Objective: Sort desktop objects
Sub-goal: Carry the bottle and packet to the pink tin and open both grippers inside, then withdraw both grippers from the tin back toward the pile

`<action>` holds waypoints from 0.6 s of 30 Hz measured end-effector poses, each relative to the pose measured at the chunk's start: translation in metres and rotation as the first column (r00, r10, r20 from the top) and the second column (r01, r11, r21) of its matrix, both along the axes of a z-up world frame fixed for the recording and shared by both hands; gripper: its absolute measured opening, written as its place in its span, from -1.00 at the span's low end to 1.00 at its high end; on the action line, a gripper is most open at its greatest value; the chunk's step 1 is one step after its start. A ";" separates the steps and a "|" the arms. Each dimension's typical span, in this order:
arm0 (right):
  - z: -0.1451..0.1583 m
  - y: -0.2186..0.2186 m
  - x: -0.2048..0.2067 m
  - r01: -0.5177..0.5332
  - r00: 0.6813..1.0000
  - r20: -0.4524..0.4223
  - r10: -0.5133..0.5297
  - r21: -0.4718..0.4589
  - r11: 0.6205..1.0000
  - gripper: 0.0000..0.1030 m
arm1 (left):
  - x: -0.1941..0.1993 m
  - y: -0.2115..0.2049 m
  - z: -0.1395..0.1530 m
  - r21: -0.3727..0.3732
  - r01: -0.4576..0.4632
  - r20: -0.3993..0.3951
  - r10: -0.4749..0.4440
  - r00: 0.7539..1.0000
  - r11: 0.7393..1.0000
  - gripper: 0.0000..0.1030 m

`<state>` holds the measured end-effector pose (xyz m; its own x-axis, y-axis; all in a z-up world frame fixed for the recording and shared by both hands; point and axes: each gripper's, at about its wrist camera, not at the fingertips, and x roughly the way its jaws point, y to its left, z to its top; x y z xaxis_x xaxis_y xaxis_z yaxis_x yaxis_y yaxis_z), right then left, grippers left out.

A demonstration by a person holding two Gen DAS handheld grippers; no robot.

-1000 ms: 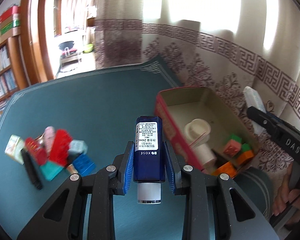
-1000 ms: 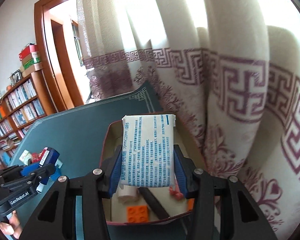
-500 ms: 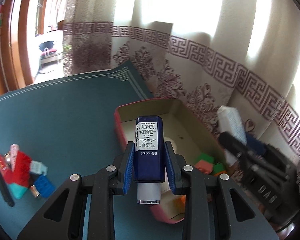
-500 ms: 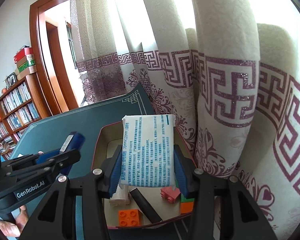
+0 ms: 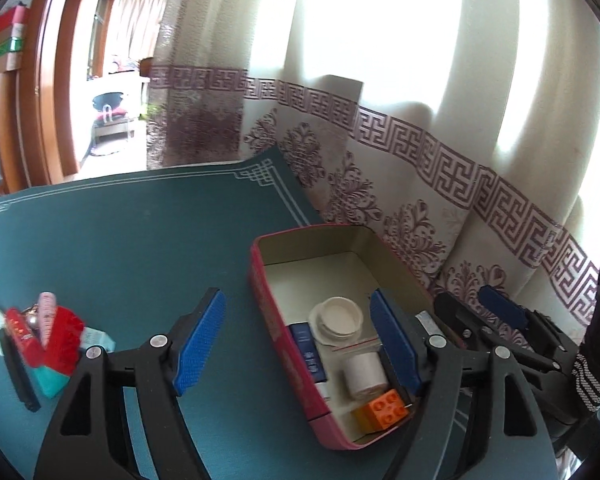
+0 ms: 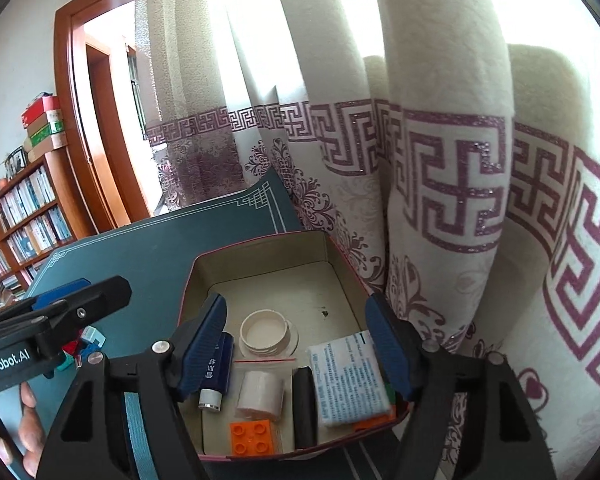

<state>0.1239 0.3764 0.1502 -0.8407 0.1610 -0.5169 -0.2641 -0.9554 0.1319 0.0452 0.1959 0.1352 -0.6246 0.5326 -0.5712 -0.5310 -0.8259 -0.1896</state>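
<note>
My left gripper (image 5: 298,340) is opening above the near left side of the red tin box (image 5: 260,272), with nothing between its blue pads. The dark blue bottle (image 5: 308,354) lies in the box along its left wall. My right gripper (image 6: 296,344) is opening too, over the same box (image 6: 260,240). The white printed packet (image 6: 346,380) lies flat below it at the box's right side, touching neither pad. Also in the box are a white lid (image 6: 266,332), a white roll (image 6: 260,394), a black stick (image 6: 304,408) and an orange brick (image 6: 252,436).
On the green mat (image 5: 140,240), a pile of red bricks (image 5: 60,336), a teal piece (image 5: 52,380) and a black pen (image 5: 18,372) lies at the left. A patterned curtain (image 6: 440,200) hangs right behind the box. A bookshelf (image 6: 24,216) stands far left.
Both grippers have opened. The blue bottle left the left jaws and now lies in the box. The white packet dropped from the right jaws into the box.
</note>
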 end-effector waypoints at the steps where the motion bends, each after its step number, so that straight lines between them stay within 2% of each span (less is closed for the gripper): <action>1: 0.000 -0.001 0.001 -0.002 1.000 0.000 0.002 0.000 1.000 0.50 | 0.000 -0.002 0.000 -0.002 -0.008 -0.002 0.008 1.000 1.000 0.51; 18: 0.001 -0.015 0.002 -0.044 0.999 -0.002 0.044 -0.001 0.999 0.55 | -0.001 -0.038 -0.009 -0.030 -0.092 0.017 0.093 0.996 0.995 0.51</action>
<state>0.1255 0.3615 0.1507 -0.8480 0.1235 -0.5155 -0.2218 -0.9659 0.1335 0.0446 0.1575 0.1262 -0.6600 0.4561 -0.5970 -0.4486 -0.8767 -0.1738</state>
